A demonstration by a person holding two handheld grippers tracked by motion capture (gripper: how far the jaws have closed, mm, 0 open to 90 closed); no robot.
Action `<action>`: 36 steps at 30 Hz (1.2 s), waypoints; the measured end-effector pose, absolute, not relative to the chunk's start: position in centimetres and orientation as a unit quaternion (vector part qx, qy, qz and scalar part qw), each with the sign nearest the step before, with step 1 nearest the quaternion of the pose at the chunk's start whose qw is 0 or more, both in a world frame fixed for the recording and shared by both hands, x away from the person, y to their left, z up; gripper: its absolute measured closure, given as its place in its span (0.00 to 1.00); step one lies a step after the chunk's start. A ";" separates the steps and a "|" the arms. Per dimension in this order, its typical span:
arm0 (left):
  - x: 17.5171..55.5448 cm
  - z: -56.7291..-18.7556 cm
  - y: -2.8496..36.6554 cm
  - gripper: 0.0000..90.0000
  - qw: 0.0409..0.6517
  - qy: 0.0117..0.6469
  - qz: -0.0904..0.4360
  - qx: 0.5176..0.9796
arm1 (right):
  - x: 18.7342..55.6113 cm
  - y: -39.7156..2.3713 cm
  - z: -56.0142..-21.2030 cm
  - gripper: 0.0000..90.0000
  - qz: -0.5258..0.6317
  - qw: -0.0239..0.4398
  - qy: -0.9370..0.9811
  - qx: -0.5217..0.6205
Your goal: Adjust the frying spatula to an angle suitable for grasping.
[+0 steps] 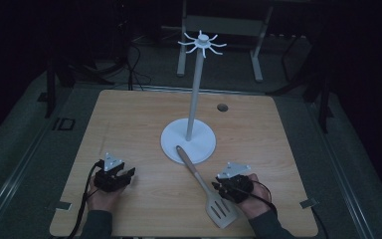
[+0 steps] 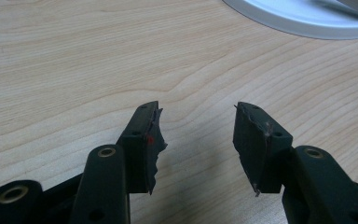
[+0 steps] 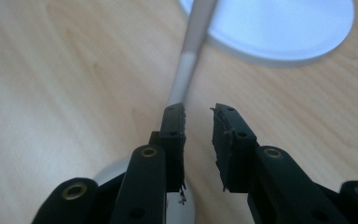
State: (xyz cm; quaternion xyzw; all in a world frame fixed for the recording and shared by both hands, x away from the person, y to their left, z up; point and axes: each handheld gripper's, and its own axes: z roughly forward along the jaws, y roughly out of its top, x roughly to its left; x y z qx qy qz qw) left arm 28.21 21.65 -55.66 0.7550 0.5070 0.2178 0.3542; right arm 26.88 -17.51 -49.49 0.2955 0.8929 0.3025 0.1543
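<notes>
In the right gripper view, the spatula (image 3: 186,65) is blurred, its head hidden beneath the jaws. The stand base (image 2: 303,18) is cut off by the left gripper view's top edge.

The wooden table (image 1: 129,119) lies bare over its whole left half and along the far edge, apart from a small dark hole (image 1: 222,107), so a hand can pass freely there. In the middle stands a white stand (image 1: 188,141), its round base flat and its thin pole rising to a ring of hooks (image 1: 202,44) that juts out overhead. A spatula (image 1: 205,185) lies slantwise from the base toward the near right edge, barring that stretch. The right edge strip is bare.
</notes>
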 end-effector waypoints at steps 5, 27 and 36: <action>28.2 -55.6 21.7 0.57 0.354 0.507 0.219 0.755 | 28.7 -16.4 -48.9 0.78 0.304 0.144 0.892 0.303; 28.3 -55.6 21.8 0.56 0.357 0.509 0.221 0.752 | 33.3 -10.4 -52.2 0.63 0.251 0.111 0.903 0.332; 28.4 -55.6 21.8 0.56 0.357 0.509 0.221 0.752 | 34.8 -9.5 -53.8 0.75 0.220 0.094 0.907 0.347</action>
